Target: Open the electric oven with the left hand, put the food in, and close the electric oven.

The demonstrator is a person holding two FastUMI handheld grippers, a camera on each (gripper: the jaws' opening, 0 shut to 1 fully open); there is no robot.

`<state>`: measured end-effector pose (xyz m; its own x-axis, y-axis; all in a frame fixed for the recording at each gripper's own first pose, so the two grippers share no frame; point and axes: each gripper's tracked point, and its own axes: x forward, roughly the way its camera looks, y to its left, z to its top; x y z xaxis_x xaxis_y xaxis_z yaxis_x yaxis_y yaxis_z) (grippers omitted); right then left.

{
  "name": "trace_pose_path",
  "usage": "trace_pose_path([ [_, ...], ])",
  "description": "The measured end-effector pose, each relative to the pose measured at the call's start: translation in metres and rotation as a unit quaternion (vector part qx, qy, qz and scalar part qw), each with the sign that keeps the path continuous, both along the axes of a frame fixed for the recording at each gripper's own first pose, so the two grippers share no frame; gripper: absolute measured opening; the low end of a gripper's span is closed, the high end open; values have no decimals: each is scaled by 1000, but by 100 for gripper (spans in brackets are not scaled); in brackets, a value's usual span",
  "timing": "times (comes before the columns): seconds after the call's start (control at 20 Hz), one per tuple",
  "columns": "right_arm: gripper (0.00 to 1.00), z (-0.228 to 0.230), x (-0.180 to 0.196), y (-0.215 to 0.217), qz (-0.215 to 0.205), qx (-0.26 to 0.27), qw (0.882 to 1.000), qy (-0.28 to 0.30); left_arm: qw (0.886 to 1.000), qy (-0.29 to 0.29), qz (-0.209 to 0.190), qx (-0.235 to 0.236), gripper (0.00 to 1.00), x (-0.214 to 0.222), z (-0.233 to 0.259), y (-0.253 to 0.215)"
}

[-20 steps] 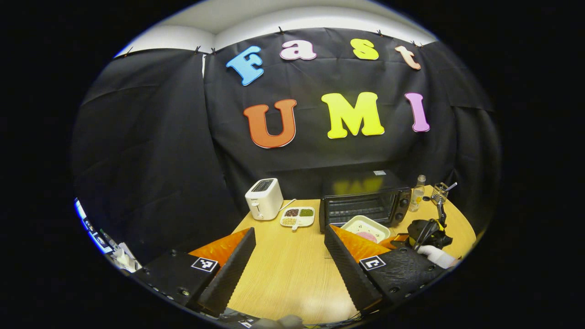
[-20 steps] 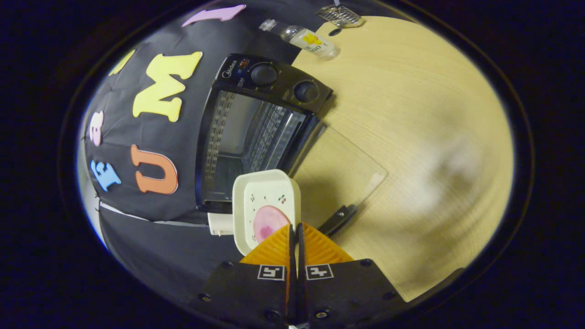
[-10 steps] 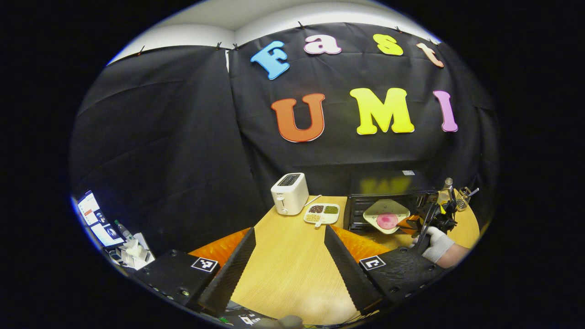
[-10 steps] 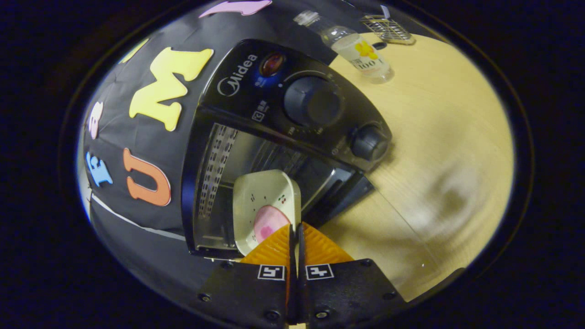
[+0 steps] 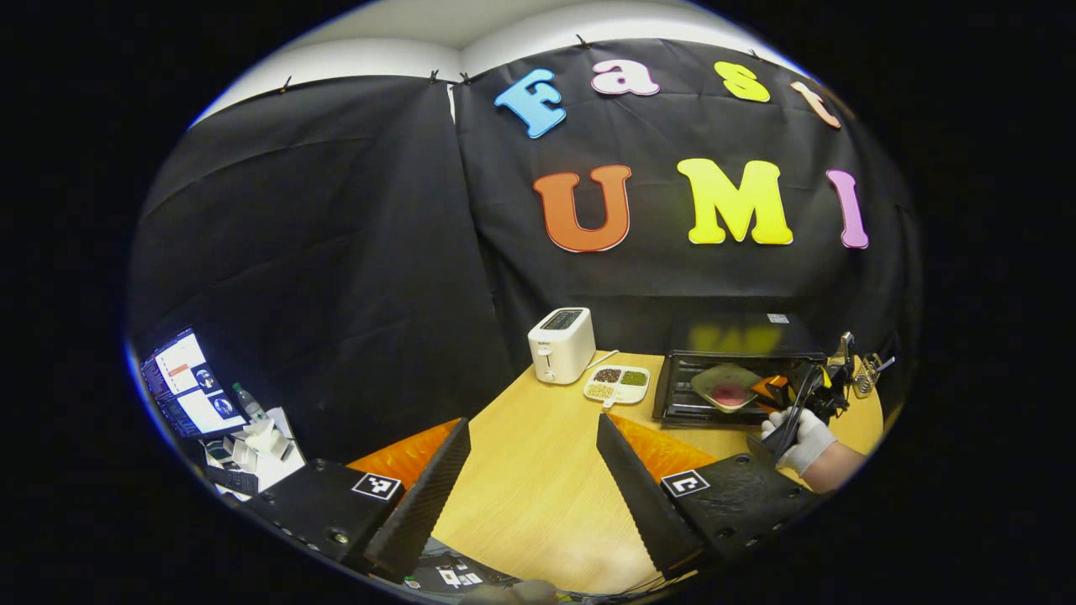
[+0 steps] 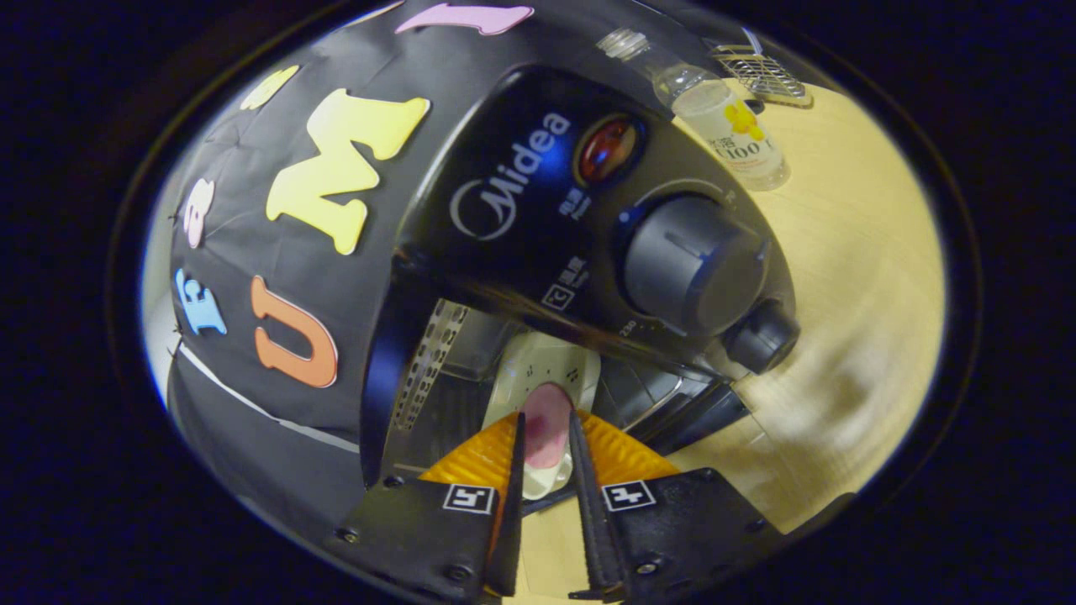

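Inside the black electric oven point(image 6: 538, 252), the cream dish of pink food point(image 6: 546, 395) lies straight ahead of the right claw point(image 6: 546, 470), its fingers parted; left claw point(image 5: 530, 470) open, well apart.

Black cloth wall point(image 5: 336, 252), perhaps wooden table point(image 5: 538, 496)

oven point(image 6: 521, 193): glossy black (mirror-like) | table point(image 5: 538, 487): matt pale wood grain | toaster point(image 5: 561, 344): smooth white plastic
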<state>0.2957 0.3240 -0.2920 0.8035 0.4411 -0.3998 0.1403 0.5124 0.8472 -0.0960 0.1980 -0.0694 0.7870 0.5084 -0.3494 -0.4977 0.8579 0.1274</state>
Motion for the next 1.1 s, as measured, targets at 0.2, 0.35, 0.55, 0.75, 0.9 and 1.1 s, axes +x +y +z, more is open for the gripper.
trace_pose_path([
  [0.2, 55, 30, -23, -17, 11, -58, 997, -47, 1000, -13, -27, 4, 96, 3, 2, -3],
  [0.35, 81, 58, -54, -32, 31, -125, 987, -97, 998, -27, -56, -2, 96, 5, 4, -9],
  [0.55, 90, 95, -111, -60, 51, -211, 964, -152, 993, -52, -106, -14, 96, 12, 4, -24],
  [0.75, 92, 130, -169, -105, 49, -318, 925, -203, 983, -73, -167, -22, 96, 25, -3, -57],
  [0.9, 93, 160, -201, -142, 43, -363, 901, -235, 976, -83, -198, -39, 96, 35, -3, -87],
  [1.1, 99, 196, -238, -198, 41, -413, 866, -280, 968, -81, -230, -50, 97, 46, -7, -136],
])
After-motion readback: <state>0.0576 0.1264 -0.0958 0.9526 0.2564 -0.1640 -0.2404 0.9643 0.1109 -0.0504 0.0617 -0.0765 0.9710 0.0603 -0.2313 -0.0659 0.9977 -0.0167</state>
